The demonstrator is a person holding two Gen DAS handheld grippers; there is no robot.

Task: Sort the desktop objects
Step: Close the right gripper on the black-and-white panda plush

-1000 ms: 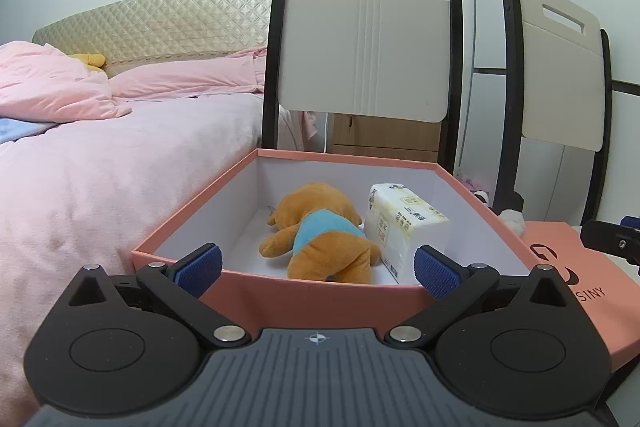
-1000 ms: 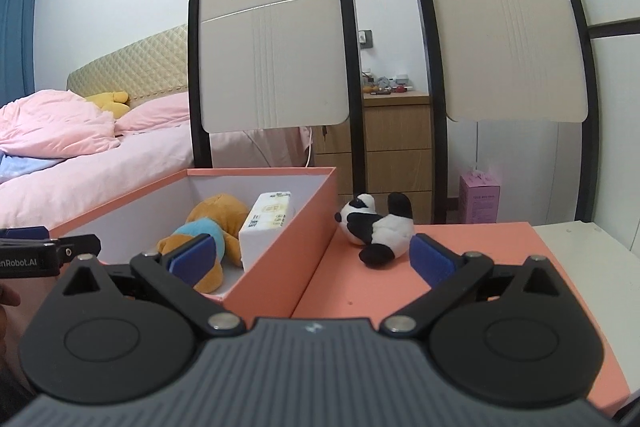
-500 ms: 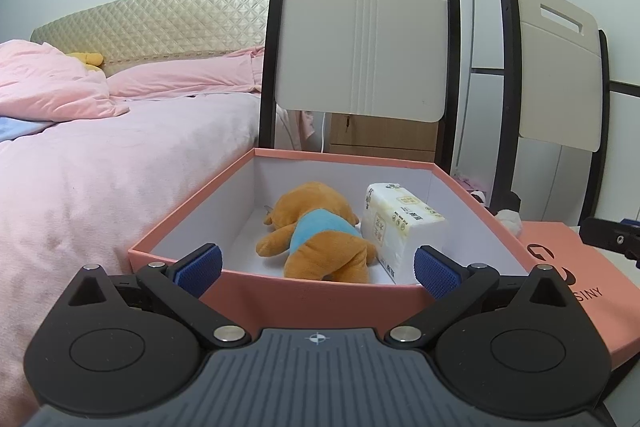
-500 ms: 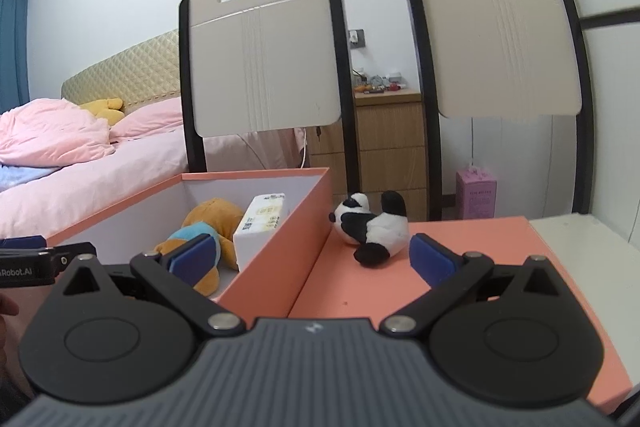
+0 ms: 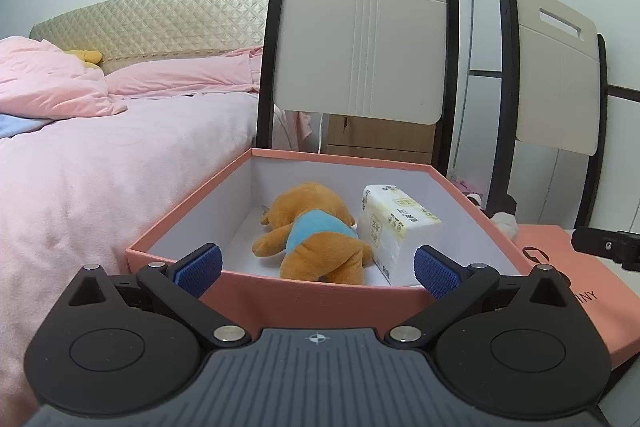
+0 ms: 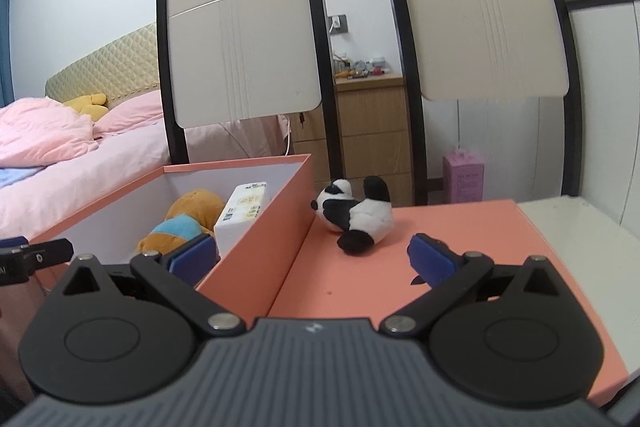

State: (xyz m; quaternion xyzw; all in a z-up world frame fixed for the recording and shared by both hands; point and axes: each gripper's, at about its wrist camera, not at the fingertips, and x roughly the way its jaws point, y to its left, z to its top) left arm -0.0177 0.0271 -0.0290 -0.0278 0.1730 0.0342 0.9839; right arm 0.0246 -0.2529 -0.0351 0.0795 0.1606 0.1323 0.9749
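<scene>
An open salmon box (image 5: 312, 297) (image 6: 256, 251) holds an orange plush in a blue shirt (image 5: 316, 233) (image 6: 188, 223) and a white tissue pack (image 5: 394, 227) (image 6: 244, 211). A black and white panda plush (image 6: 354, 219) lies on the salmon lid (image 6: 460, 247) right of the box; only part of it shows in the left wrist view (image 5: 502, 217). My left gripper (image 5: 316, 267) is open and empty before the box's near wall. My right gripper (image 6: 310, 257) is open and empty, short of the panda.
Two beige folding chairs (image 6: 244, 47) (image 6: 480, 19) stand behind the box. A pink bed (image 5: 100, 155) lies to the left. A wooden nightstand (image 6: 372, 131) and a pink carton (image 6: 464, 179) are at the back. The lid lies on a white table (image 6: 580, 219).
The right gripper has moved forward and lower toward the panda, which now looks nearer. The left gripper has barely moved. Both stay open.
</scene>
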